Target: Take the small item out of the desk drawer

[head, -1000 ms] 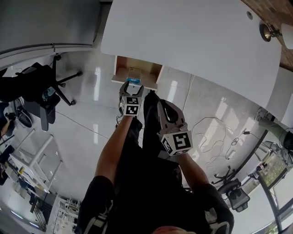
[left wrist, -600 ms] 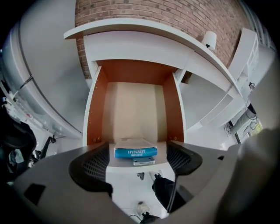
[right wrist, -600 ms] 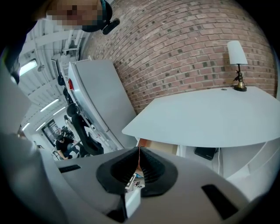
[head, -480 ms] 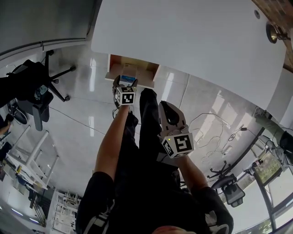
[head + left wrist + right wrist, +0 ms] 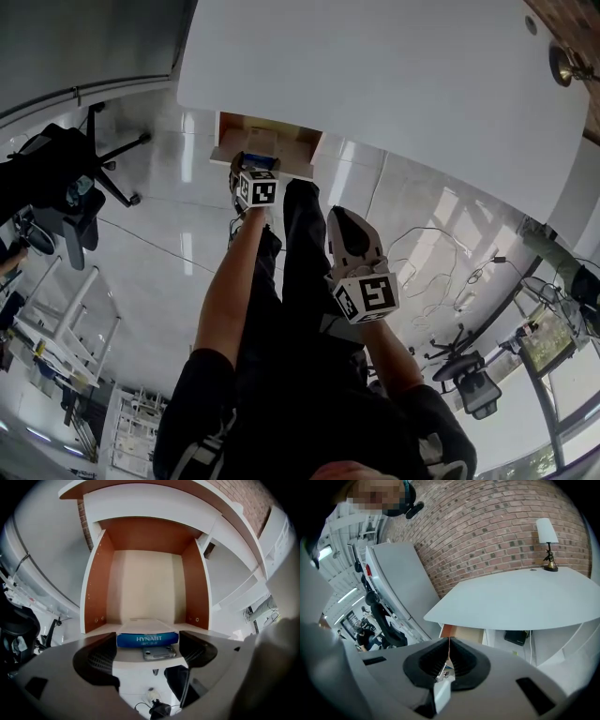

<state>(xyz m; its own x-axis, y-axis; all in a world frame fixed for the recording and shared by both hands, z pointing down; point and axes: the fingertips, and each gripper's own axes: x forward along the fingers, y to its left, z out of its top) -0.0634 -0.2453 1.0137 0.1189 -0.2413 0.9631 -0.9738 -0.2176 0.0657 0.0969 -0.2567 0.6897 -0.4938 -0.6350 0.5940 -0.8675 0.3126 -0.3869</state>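
A wooden drawer (image 5: 289,142) stands pulled out under the white desk (image 5: 394,75). Its pale floor (image 5: 145,583) is bare at the back. A flat blue and white box (image 5: 147,638) lies at the drawer's front. A small grey flat item (image 5: 159,653) sits just in front of the box on the front edge. My left gripper (image 5: 147,652) is at the drawer's front (image 5: 254,165), its jaws spread wide either side of the box, pads off it. My right gripper (image 5: 343,221) hangs back over the person's legs, shut and empty (image 5: 449,643).
A black office chair (image 5: 66,178) stands left of the drawer on the glossy floor. Loose cables (image 5: 441,281) lie to the right. A small lamp (image 5: 547,545) stands on the desk's far end by the brick wall (image 5: 487,527).
The left gripper has moved forward to the drawer with the blue box, and its jaws have spread apart off the box. The right gripper has stayed shut and nearly still.
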